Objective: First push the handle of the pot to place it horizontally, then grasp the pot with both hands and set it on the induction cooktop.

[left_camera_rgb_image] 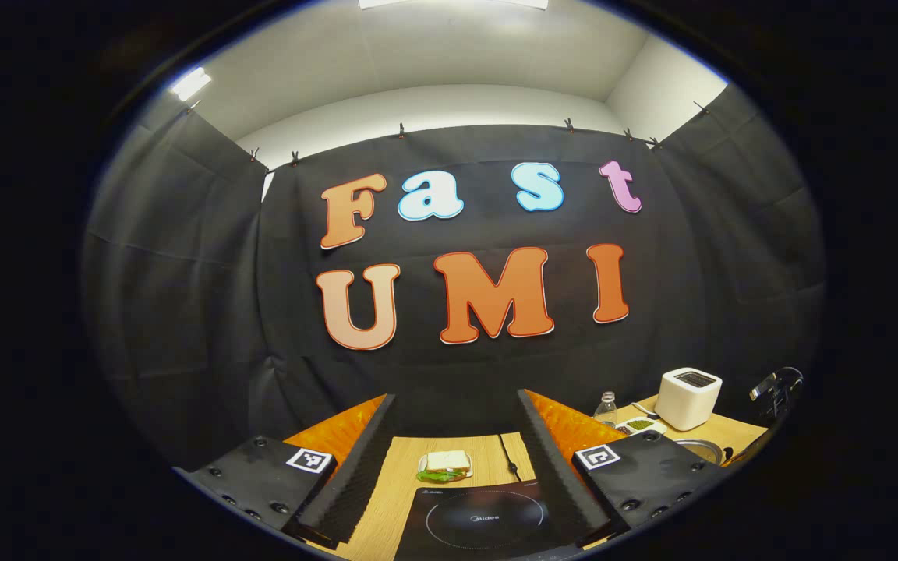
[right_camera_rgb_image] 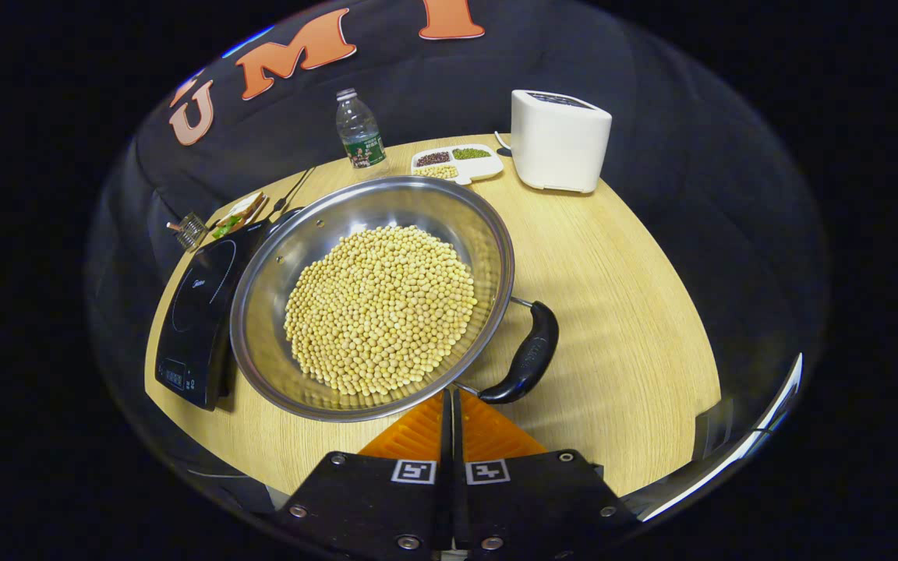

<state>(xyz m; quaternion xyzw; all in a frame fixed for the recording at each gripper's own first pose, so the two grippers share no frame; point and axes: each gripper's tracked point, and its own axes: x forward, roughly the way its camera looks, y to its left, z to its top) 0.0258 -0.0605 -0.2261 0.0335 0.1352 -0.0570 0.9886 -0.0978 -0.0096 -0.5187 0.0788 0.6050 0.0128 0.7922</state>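
Right gripper view puts your right tongs [right_camera_rgb_image: 450, 405] pressed together, gripping nothing, just short of the pot [right_camera_rgb_image: 371, 296], which sits full of beans mid-table with its rim touching the induction cooktop [right_camera_rgb_image: 199, 319] toward the table's left edge. The pot's black handle [right_camera_rgb_image: 531, 354] lies just ahead and to the right of those tongs, its long axis slanting away toward the far right corner, so judge the right tongs the nearer tool for the push. Left tongs [left_camera_rgb_image: 457, 460] stand spread wide over the cooktop, gripping nothing.
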